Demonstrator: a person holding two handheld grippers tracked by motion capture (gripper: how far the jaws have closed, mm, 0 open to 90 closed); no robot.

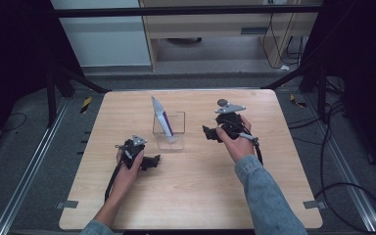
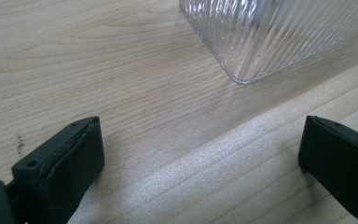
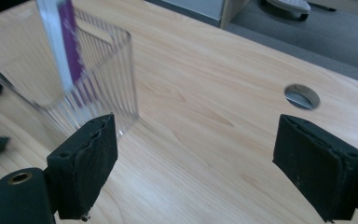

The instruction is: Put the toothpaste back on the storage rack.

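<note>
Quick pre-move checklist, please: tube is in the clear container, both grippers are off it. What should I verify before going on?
1. Tube inside the clear ribbed container, leaning with its top past the rim: ok.
2. Container upright on the table: ok.
3. Right gripper open, nothing between its jaws: ok.
4. Left gripper open, nothing between its jaws: ok.
5. Both grippers apart from the container: ok.
6. Whether the leaning tube rests stably: cannot tell.
</note>
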